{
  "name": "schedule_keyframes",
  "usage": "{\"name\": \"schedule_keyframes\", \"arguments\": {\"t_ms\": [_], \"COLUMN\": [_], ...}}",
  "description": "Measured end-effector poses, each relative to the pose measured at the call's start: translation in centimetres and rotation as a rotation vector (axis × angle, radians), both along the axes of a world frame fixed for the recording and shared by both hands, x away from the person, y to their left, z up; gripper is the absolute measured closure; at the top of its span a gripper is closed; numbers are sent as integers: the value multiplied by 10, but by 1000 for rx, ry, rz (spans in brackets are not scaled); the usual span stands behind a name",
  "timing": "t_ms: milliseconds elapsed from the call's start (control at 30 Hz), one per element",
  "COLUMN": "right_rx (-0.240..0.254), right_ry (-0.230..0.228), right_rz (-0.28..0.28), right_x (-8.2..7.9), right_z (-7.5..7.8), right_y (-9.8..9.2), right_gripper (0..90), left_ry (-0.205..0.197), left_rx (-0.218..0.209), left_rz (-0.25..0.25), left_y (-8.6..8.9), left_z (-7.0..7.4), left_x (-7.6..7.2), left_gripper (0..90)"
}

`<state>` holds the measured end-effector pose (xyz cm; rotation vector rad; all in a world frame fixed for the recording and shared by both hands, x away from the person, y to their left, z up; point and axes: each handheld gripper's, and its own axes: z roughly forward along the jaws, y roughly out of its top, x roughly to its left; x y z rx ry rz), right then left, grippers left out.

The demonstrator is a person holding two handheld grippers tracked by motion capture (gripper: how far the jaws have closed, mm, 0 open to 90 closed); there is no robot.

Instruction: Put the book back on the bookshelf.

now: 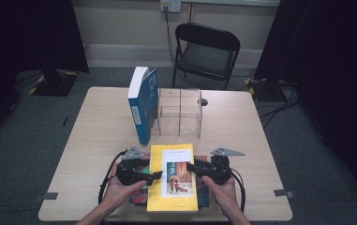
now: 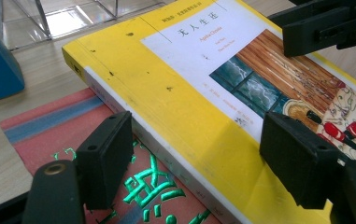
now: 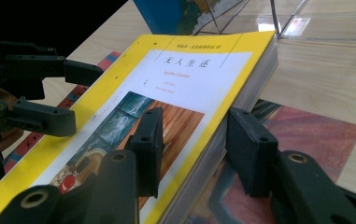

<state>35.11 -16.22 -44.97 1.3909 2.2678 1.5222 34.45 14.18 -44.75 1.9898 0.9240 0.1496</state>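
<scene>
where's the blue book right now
In the high view the blue book stands upright at the table's far middle, just left of the clear acrylic organizer, beyond the yellow book.

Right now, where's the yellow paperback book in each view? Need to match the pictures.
High view: the yellow paperback book lies flat at the table's near edge, between the two hands.
Left gripper view: it runs from upper centre to lower right, on top of a red book.
Right gripper view: it runs from upper centre to lower left.
Shared landmark: the clear plastic organiser, just beyond the book.
</scene>
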Motion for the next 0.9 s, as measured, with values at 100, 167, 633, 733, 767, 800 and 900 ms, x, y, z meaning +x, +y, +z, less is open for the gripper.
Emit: {"name": "schedule_keyframes", "arguments": {"t_ms": [100,167,633,733,767,800,900], "right_rx": [0,-4,5,-1,-4,-5,-17], "right_ry": [-4,-3,-26,-13,-5,-3,-9], "right_rz": [-3,-6,5,-10,-21,-26,-33], "right_x": [-6,-9,-21,-17,-15,-13,-3], "right_z": [2,4,11,8,5,4,2], "right_y": [0,0,3,3,3,3,5], "right_gripper": [584,592,624,621,617,612,611], "left_ry": [-2,-1,-1,4,7,10,9], "left_rx": [0,0,7,8,4,2,4], "left_rz": [-7,-7,-17,-14,-13,-14,-20], "left_y": [1,1,1,4,4,5,6], "left_z": [0,0,0,1,1,1,1], "left_x": [0,0,0,0,0,-1,-1], "left_gripper": [266,266,244,266,276,282,301]}}
